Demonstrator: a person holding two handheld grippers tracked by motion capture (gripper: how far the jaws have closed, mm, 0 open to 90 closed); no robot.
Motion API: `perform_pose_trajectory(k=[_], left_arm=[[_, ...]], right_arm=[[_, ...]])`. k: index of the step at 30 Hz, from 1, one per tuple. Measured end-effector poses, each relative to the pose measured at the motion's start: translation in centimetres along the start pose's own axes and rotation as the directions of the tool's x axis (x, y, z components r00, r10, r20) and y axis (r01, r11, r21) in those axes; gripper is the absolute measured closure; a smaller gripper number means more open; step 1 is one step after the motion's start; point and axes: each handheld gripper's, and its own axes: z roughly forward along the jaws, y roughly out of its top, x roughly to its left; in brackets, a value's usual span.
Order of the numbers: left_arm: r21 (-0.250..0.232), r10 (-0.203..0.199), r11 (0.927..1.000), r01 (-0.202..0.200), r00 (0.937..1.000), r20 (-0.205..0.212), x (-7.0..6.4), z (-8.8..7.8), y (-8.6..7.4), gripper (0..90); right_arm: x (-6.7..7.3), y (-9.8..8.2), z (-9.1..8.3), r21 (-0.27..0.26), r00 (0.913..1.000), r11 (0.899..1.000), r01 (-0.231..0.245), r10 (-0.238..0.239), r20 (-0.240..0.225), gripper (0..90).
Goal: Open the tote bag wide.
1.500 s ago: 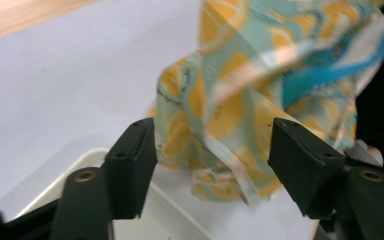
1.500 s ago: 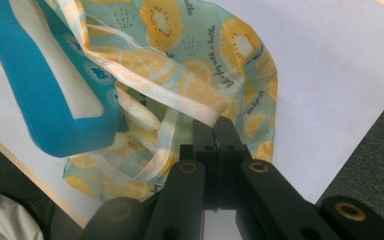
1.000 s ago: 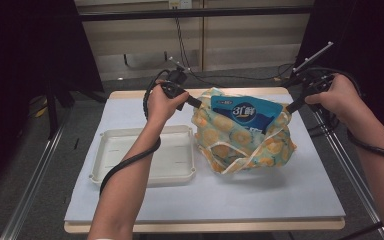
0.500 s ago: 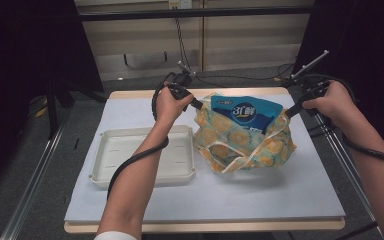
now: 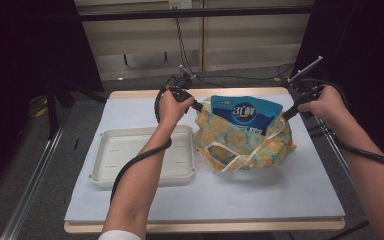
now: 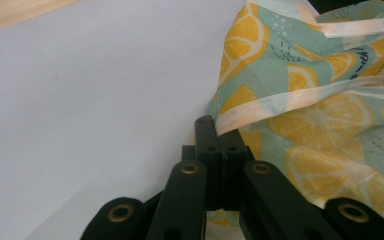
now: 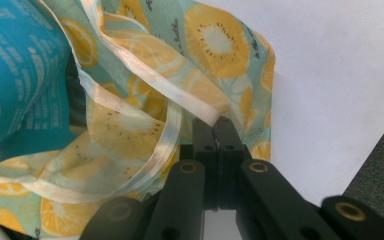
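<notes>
Both hands have sunk since the earlier frame, lowering the lemon-print bag (image 5: 244, 141) onto the worktop (image 5: 300, 195) right of the white tray (image 5: 145, 161). Each hand-held gripper, left (image 5: 200, 108) and right (image 5: 285, 114), is clamped on the bag's rim, keeping its mouth open around the blue packet (image 5: 247, 114).

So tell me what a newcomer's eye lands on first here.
The lemon-print teal fabric bag at the white mat's middle, with a bright blue plastic packet standing out of its mouth. The left gripper and right gripper each pinch the bag's rim from opposite sides. An empty white plastic tray sits left of it.
</notes>
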Motion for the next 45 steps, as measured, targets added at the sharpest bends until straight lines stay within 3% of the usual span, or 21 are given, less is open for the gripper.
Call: perform_pose_trajectory(k=[7,13,17,20,21,25,29,33,34,36,38,42,43,45], left_arm=[[-0.003,-0.005,1.0,0.005,0.9993,-0.037,0.3,0.6,-0.1,90.0],[-0.003,-0.012,0.9999,0.012,0.9995,-0.03,0.4,1.2,-0.3,88.8],[-0.016,-0.029,0.9995,0.029,0.9996,-0.008,0.2,0.7,-0.7,78.1],[-0.024,0.008,0.9997,-0.009,0.9997,-0.021,-0.2,-0.2,-0.9,64.0],[-0.052,0.004,0.9987,-0.005,1.0,-0.004,-0.3,-0.4,-1.0,59.0],[-0.07,-0.013,0.9975,0.013,0.9999,0.005,-0.4,-1.6,-1.6,48.4],[-0.082,0.006,0.9966,-0.007,1.0,-0.006,-0.6,-2.7,-2.1,38.8],[-0.092,0.022,0.9955,-0.022,0.9998,-0.003,-0.9,-3.6,-2.7,37.2],[-0.104,0.006,0.9946,-0.006,1.0,0.007,-1.1,-3.7,-2.8,37.1],[-0.116,0.011,0.9932,-0.01,0.9999,0.006,-1.6,-4.1,-3.0,37.0],[-0.097,0.05,0.9941,-0.048,0.9985,0.021,-1.7,-4.5,-3.2,36.0],[-0.112,0.044,0.9929,-0.04,0.9983,0.037,-2.3,-4.6,-3.7,36.6],[-0.112,0.04,0.9931,-0.035,0.9981,0.046,-2.4,-4.6,-3.8,36.6],[-0.116,0.04,0.9926,-0.035,0.9985,0.038,-2.5,-4.7,-4.0,36.6]], right_arm=[[-0.4,0.1,0.6,-0.006,0.9999,1.0,-0.004,0.004,0.012,90.0],[-0.5,0.1,1.3,0.017,0.9997,1.0,-0.015,0.014,0.019,90.0],[-0.4,0.0,1.5,0.023,0.9999,1.0,-0.007,0.006,0.015,90.0],[-0.3,-0.1,1.3,0.029,0.9998,1.0,-0.011,0.01,0.018,90.0],[-0.3,-0.1,1.3,0.019,0.9998,1.0,-0.006,0.006,0.018,90.0],[-0.2,-0.2,1.3,0.026,0.9998,1.0,-0.008,0.008,0.016,90.0],[0.2,-0.2,1.1,0.022,0.9999,1.0,-0.005,0.005,0.015,90.0],[0.7,-0.2,1.1,0.019,0.9999,1.0,0.01,-0.01,0.014,90.0],[0.7,-0.2,1.0,0.016,0.9998,1.0,0.017,-0.017,0.014,90.0],[0.8,-0.2,0.9,0.01,0.9999,1.0,0.015,-0.015,0.008,90.0],[0.9,-0.3,0.7,0.006,0.9999,1.0,0.009,-0.009,0.011,89.7],[1.1,-0.6,0.3,-0.007,0.9998,1.0,0.02,-0.02,-0.001,85.5],[1.3,-0.7,0.1,-0.007,1.0,1.0,0.004,-0.004,0.001,84.2],[1.3,-0.9,-0.1,-0.012,0.9998,1.0,0.02,-0.02,0.0,80.5]])
